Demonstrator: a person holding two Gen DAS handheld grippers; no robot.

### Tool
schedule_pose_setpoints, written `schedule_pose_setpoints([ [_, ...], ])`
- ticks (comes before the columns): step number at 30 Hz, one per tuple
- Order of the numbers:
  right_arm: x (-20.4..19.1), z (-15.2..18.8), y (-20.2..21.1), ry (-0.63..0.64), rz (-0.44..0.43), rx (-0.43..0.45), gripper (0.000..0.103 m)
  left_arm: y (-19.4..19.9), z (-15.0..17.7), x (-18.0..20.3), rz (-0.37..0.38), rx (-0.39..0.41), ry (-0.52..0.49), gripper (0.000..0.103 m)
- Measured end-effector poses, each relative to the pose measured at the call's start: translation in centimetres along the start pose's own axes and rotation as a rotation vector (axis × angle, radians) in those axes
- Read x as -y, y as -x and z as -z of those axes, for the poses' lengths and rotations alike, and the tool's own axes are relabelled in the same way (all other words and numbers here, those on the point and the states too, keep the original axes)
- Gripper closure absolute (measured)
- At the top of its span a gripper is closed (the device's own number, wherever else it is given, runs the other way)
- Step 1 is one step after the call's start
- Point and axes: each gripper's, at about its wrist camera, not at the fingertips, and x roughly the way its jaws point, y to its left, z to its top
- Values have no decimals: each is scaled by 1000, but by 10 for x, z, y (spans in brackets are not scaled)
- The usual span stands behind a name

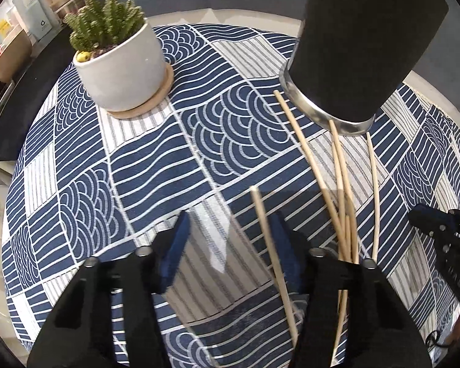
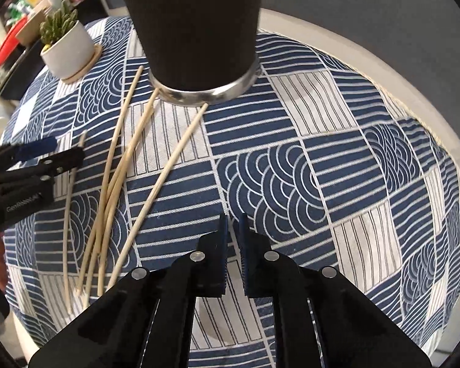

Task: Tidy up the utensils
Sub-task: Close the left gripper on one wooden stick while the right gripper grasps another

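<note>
Several wooden chopsticks [image 1: 343, 184] lie loose on the blue patterned tablecloth [image 1: 156, 165], in front of a tall black holder [image 1: 362, 46] with a metal base. My left gripper [image 1: 230, 214] stands partly open over the cloth. One chopstick [image 1: 266, 239] runs between its jaws, close along the right pad [image 1: 283, 245], and the left pad stands well clear of it. In the right wrist view my right gripper [image 2: 233, 217] is shut with nothing between its pads. It hovers to the right of the chopsticks [image 2: 116, 184], below the holder [image 2: 196, 24].
A cactus in a white pot [image 1: 122, 61] stands on a wooden saucer at the back left. The round table's white rim [image 2: 398, 70] curves behind the cloth. Shelves with boxes and a red basket sit beyond the left edge.
</note>
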Motion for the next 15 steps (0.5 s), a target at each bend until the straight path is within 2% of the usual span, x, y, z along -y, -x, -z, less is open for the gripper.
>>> schedule_pose_setpoints([
  [1,11,3,0,-85,-82,-8,92,1,0,-3,4,-2,-5,59],
  [2,11,3,0,-85,-82,-8,92,0,0,-6,8,-4,-9,64],
  [3,16,-2,3,-141,-150,-3,92,3,-1,-14,11,-9,-13,69],
  [4,15,-3,3,-151,-148,1,90,5,-2,-20,17,-12,-17,72],
  [7,1,-11,3,-161,-143,11,76,5,-2,-28,29,-15,-26,81],
  [9,-12,-17,2,-155,-127,20,75,5,-2,-33,41,-16,-27,88],
  [13,-26,-26,-8,-185,-74,2,71,3,-6,-52,83,-24,-26,92],
  [15,-30,-30,-11,-199,-61,2,72,3,-9,-58,110,-30,-26,93],
])
